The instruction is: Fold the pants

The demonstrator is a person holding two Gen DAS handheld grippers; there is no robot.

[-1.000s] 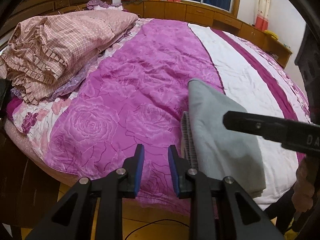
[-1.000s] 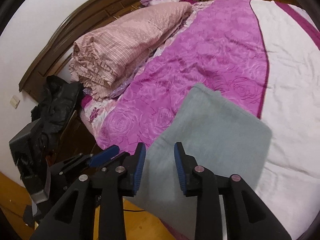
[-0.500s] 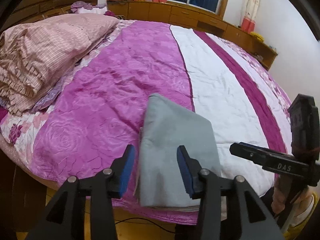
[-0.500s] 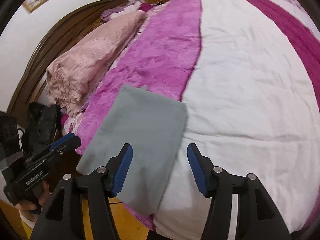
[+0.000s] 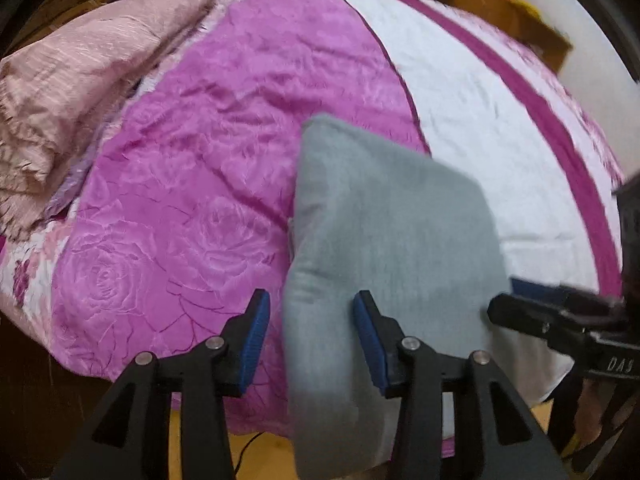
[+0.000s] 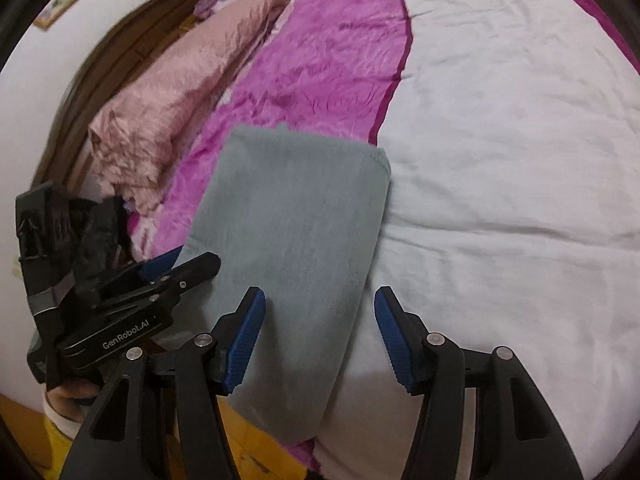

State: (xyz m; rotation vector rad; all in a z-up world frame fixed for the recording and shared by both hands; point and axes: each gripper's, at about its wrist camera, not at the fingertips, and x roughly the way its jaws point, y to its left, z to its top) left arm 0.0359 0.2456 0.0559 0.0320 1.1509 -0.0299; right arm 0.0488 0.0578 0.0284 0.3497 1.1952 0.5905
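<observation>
Pants [image 6: 296, 240], apparently folded, lie on the bed [image 6: 500, 160]; left gripper [image 5: 310, 340] and right gripper [image 6: 320, 336] both spread, empty.

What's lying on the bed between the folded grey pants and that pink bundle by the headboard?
Only bare magenta rose-patterned quilt lies between the grey pants and the pink bedding bundle; nothing else rests there. The left wrist view shows it best.

The near end of the grey pants [image 5: 384, 248] runs off the bottom edge behind the left gripper [image 5: 310, 340]. The pink blanket [image 5: 80, 80] is motion-blurred and cut at the left edge. The right gripper [image 5: 560, 320] shows only partly.
</observation>
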